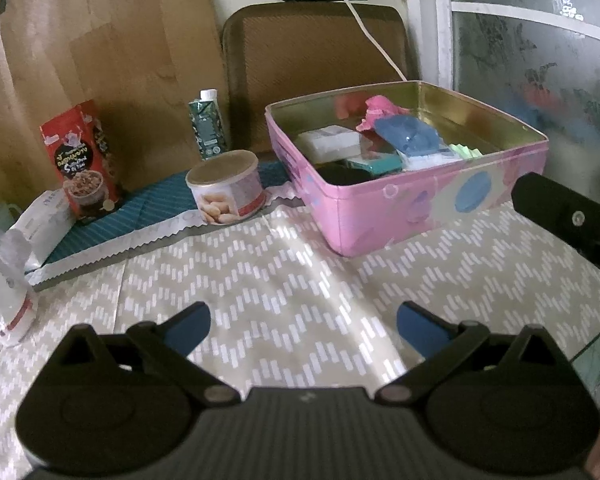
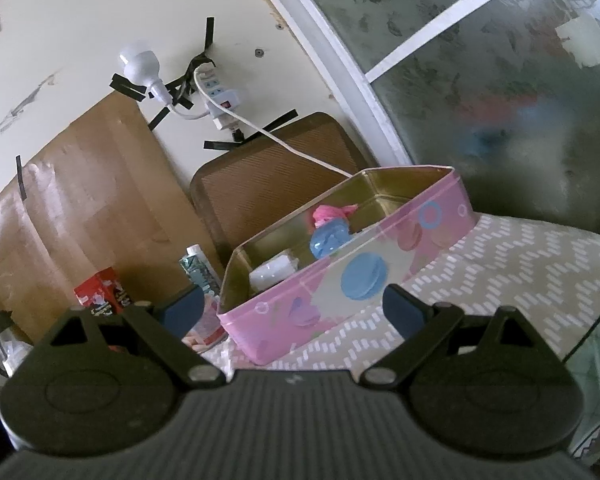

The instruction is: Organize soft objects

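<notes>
Both grippers empty: left gripper (image 1: 303, 322) and right gripper (image 2: 293, 307) have jaws spread wide, nothing between the blue pads. The soft stuff already sits in the pink tin (image 1: 428, 204), towards the table's far right corner: crumpled pink cloth (image 1: 380, 110) at the back, a blue pouch (image 1: 410, 136) with a glossy, crinkly look in front of it, a white packet (image 1: 328, 142) on the left side, plus flatter teal and dark items I can't identify. Looks like between placements or near done. No loose soft item on the bare zigzag-print tablecloth (image 1: 260, 300); the candidate is the white plastic-wrapped pack (image 1: 40, 224) at the left edge. If so, the next move is a left-hand reach there and a gentle pinch, since the wrap will likely slip and deform. Rigid things by the far edge, probably not targets: round can (image 1: 228, 188), red snack pouch (image 1: 82, 160), green carton (image 1: 208, 126). Tin is thin metal, gold inside, rounded corners.
</notes>
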Motion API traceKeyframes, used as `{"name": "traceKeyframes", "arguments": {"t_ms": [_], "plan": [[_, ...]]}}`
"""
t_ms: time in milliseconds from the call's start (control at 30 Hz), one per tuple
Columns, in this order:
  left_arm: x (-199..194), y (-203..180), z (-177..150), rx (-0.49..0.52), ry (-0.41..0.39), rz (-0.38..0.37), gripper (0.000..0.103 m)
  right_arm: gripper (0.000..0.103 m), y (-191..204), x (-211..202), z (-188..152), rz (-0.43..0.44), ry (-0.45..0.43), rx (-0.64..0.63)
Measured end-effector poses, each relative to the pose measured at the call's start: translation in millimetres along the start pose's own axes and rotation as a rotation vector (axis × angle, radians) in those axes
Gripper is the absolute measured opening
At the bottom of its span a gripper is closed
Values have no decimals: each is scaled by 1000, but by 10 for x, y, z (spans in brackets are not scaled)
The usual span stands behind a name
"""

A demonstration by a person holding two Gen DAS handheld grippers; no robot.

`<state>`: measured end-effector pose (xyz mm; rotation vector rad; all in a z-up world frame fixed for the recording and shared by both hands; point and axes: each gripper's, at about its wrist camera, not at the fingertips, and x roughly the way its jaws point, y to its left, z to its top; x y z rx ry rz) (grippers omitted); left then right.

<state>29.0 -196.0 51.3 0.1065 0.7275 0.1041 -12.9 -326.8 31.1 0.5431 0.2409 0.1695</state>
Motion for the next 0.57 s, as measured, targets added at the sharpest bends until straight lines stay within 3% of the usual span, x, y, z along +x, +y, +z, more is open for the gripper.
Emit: {"name": "traceKeyframes", "arguments": {"t_ms": [267,567], "plan": [[36,-23,3,7,12,-11,103,98,-22,24,-7,-7,5,7],[17,28,0,-12,8,-77,103,98,-19,36,-1,-12,6,1]]}}
